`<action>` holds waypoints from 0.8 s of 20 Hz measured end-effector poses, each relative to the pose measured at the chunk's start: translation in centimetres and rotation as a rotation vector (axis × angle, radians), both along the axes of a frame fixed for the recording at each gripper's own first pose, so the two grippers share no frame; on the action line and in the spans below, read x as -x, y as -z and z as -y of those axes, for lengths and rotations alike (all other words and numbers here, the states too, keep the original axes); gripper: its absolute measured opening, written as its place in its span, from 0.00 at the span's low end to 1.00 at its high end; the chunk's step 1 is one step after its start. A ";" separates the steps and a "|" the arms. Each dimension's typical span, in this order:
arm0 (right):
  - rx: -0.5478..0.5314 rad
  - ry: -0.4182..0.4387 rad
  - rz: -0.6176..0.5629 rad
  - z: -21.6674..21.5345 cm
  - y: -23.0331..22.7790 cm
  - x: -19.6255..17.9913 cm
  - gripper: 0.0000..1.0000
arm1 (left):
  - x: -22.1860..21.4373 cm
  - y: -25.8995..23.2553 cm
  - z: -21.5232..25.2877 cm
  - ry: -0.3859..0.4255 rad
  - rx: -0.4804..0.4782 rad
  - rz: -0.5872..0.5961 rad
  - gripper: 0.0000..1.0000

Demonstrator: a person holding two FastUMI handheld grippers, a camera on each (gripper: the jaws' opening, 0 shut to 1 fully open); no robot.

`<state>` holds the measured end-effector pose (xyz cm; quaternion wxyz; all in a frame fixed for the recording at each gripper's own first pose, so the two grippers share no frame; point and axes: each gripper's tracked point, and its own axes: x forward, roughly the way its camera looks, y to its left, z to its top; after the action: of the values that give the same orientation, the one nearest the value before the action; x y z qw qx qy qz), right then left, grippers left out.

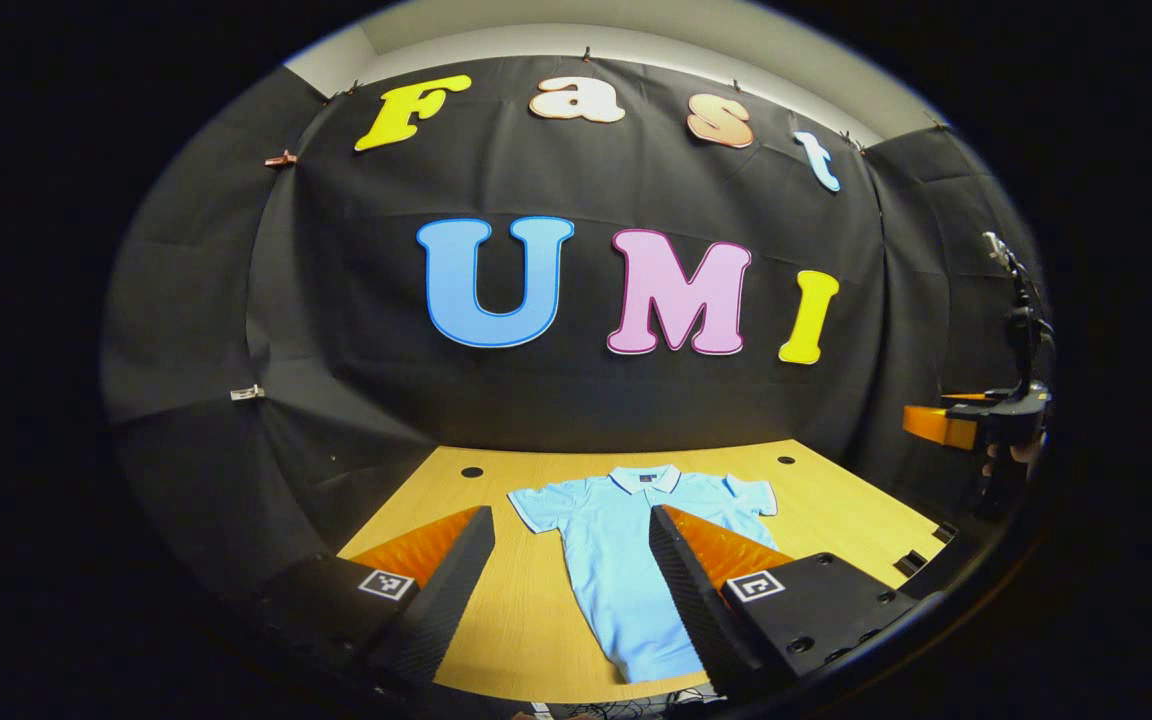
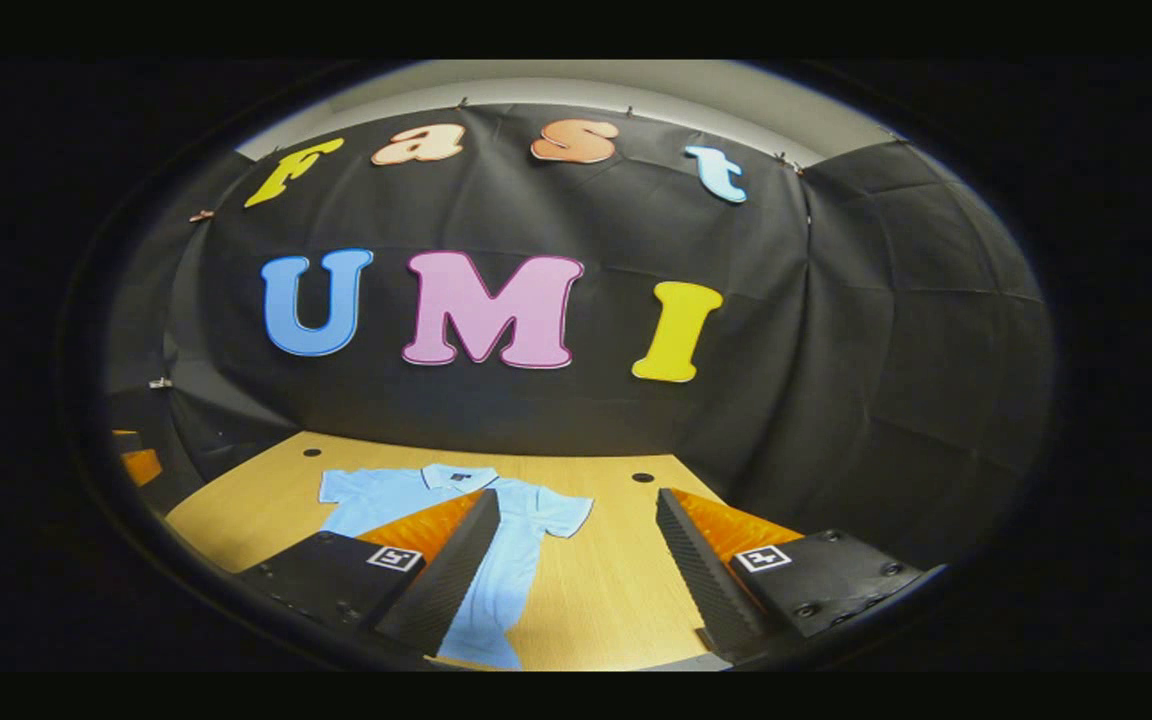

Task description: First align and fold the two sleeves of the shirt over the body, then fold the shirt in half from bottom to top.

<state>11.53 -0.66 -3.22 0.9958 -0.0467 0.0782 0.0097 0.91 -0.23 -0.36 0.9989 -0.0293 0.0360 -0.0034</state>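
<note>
A light blue polo shirt (image 1: 616, 570) lies flat on the wooden table (image 1: 836, 510), collar (image 1: 644, 478) toward the back wall and both short sleeves spread out. My left gripper (image 1: 571, 515) hovers open above the shirt's lower half, holding nothing. In the right gripper view the shirt (image 2: 531, 540) lies to the left, its hem nearest the front edge. My right gripper (image 2: 577, 497) is open over bare table (image 2: 626, 600) beside the shirt's right sleeve (image 2: 566, 515). The right gripper (image 1: 966, 420) also appears far off at the left gripper view's right edge, raised beyond the table's right side.
Two small round holes (image 1: 472, 471) (image 1: 786, 460) sit near the table's back edge. Black cloth walls close in behind and on both sides. A notch (image 1: 911, 562) is cut in the table's right edge. Bare wood surrounds the shirt.
</note>
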 end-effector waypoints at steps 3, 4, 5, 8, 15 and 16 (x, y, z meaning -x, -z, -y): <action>-0.006 -0.050 -0.074 -1.0 2.4 -4.8 0.97 | -0.4 0.1 -0.4 -0.037 -0.001 -0.012 0.98; -0.003 -0.062 -0.103 -1.2 3.5 -6.6 0.97 | -0.6 0.3 -0.5 -0.050 0.001 -0.027 0.97; 0.006 -0.068 -0.134 -1.0 4.5 -8.5 0.96 | -0.5 0.5 -0.6 -0.065 0.006 -0.045 0.98; 0.012 -0.080 -0.221 -0.9 7.6 -14.2 0.97 | -0.7 0.5 -0.5 -0.102 0.026 -0.074 0.98; -0.022 -0.040 -0.407 1.4 18.2 -26.9 0.98 | -2.7 2.3 -0.4 -0.199 0.045 -0.177 0.98; -0.025 -0.026 -0.428 2.0 19.7 -28.5 0.98 | -3.0 2.3 0.3 -0.200 0.079 -0.187 0.98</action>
<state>40.06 -2.65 -22.97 0.9568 -0.0322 0.2869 0.0333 3.94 -0.51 -2.71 0.9847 -0.0722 0.1255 0.0973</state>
